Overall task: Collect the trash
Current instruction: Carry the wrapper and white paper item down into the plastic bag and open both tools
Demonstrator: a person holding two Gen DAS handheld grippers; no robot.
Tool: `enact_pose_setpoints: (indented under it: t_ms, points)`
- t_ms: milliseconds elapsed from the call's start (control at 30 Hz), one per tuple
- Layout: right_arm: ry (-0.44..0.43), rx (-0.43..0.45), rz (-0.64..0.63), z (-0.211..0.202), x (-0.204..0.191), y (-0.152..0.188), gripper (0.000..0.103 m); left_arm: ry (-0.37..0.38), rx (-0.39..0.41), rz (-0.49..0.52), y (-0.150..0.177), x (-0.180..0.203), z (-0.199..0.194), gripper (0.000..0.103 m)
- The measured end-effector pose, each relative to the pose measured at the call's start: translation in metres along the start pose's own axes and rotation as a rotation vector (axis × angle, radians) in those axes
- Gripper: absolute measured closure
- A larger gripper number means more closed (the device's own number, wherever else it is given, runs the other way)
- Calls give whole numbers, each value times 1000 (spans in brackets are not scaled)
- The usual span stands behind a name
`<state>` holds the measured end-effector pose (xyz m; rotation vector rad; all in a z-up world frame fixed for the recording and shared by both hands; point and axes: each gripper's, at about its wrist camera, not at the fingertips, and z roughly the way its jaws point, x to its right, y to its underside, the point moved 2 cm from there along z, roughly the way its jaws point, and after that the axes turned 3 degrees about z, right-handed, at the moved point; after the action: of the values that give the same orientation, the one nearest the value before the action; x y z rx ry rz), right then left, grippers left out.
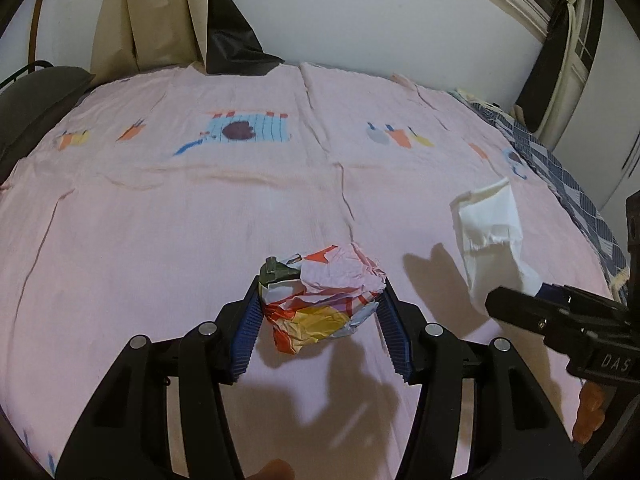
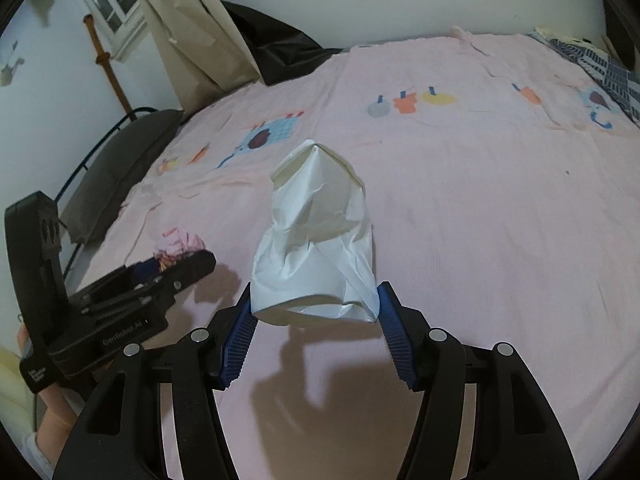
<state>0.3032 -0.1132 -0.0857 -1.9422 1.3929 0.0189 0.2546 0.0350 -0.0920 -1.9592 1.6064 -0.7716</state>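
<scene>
A crumpled wrapper [image 1: 320, 300], printed red, yellow and pink, sits between the blue pads of my left gripper [image 1: 321, 282], which is shut on it just above the pink bedsheet [image 1: 200, 220]. My right gripper [image 2: 316, 288] is shut on the lower end of a crumpled white bag [image 2: 316, 232] that stands up from the jaws. In the left wrist view the white bag [image 1: 488, 232] and the right gripper [image 1: 520, 300] are at the right. In the right wrist view the left gripper [image 2: 192, 264] shows at the left, with a bit of the wrapper [image 2: 180, 242] above it. Both loads cast shadows on the sheet.
The bed's pink sheet [image 2: 480, 220] has cartoon prints. A dark pillow [image 2: 120, 168] lies at its left edge. A beige paper bag [image 2: 192, 28] and a black bag [image 2: 280, 52] lean at the far wall. A blue checked blanket [image 1: 560, 168] lies along the right edge.
</scene>
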Motion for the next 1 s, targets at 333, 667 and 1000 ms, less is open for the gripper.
enact_pose_setpoints:
  t_ms: [333,667,1000]
  points:
    - [-6,25,-27,-48,-17,51,48,8,12,55,45,16,-54,47]
    - [-46,17,-54,-89,-33,101,48,47,53,65,84,24,-108,47]
    - [-51,-4,-110,-122,-49,155,48,27,53,114,126,37,-148,47]
